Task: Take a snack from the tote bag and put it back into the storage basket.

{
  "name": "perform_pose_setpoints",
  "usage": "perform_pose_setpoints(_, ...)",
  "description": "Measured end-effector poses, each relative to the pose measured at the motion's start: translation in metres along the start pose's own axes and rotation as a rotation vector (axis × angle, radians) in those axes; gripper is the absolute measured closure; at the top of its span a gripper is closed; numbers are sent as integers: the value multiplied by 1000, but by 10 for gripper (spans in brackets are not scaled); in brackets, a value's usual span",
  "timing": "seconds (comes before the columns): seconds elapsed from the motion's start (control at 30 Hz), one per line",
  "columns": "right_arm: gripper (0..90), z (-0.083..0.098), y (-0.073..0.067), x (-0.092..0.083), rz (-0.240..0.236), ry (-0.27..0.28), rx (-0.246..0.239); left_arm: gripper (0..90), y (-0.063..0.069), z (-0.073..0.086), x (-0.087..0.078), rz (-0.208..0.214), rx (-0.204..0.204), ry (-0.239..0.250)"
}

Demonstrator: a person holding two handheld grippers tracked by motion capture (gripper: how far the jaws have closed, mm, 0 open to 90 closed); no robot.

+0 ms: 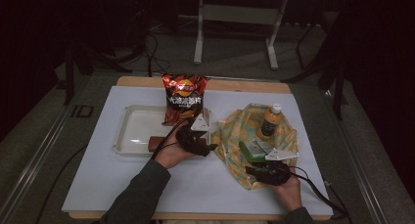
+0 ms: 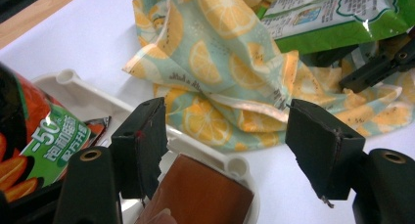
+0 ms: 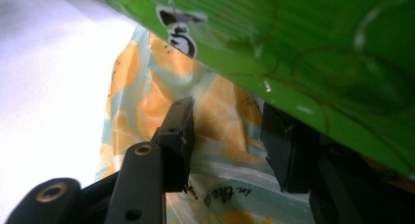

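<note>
Crinkling glossy green packet (image 3: 303, 43), soft cloth (image 3: 215, 111)

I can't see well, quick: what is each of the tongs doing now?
Left tongs: open, holding nothing, above the brown block.
Right tongs: open around a fold of the lemon cloth.

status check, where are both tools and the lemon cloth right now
Left tool open at tray edge, over brown block. Right tool at lemon cloth, grip unclear. Green packet lies on cloth.
</note>
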State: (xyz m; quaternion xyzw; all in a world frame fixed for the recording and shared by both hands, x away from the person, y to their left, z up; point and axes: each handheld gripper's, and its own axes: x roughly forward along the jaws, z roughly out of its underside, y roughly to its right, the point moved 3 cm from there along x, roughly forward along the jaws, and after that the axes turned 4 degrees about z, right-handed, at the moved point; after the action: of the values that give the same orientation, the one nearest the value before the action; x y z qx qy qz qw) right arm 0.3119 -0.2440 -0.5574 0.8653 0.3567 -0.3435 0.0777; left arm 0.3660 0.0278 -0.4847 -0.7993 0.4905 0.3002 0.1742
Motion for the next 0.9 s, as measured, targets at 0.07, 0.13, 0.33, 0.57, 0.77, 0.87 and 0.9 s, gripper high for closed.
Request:
perform_pose_setpoints(0.07, 557, 0, 0, 0, 0, 0, 1, 316, 1, -1, 1, 0, -1, 5)
perform_pose_setpoints(0.13, 557, 0, 0, 0, 1, 1, 0, 319, 4, -2, 3, 4, 2, 13)
perform_pose_setpoints(0.33, 557, 0, 0, 0, 1, 1, -1, 373, 13, -6, 6, -11, 45, 20)
perform_pose_setpoints(0.57, 573, 0, 0, 0, 7, 1, -4, 409, 24, -11, 12, -2, 70, 31)
perform_pose_setpoints(0.77, 576, 0, 0, 0, 9, 2, -2, 443, 41, -17, 23, 32, 121, 31)
perform_pose_setpoints(0.87, 581, 0, 0, 0, 10, 2, 1, 467, 50, -20, 28, 54, 145, 27)
perform_pose_setpoints(0.9, 584, 0, 0, 0, 10, 2, 2, 474, 52, -21, 29, 58, 156, 26)
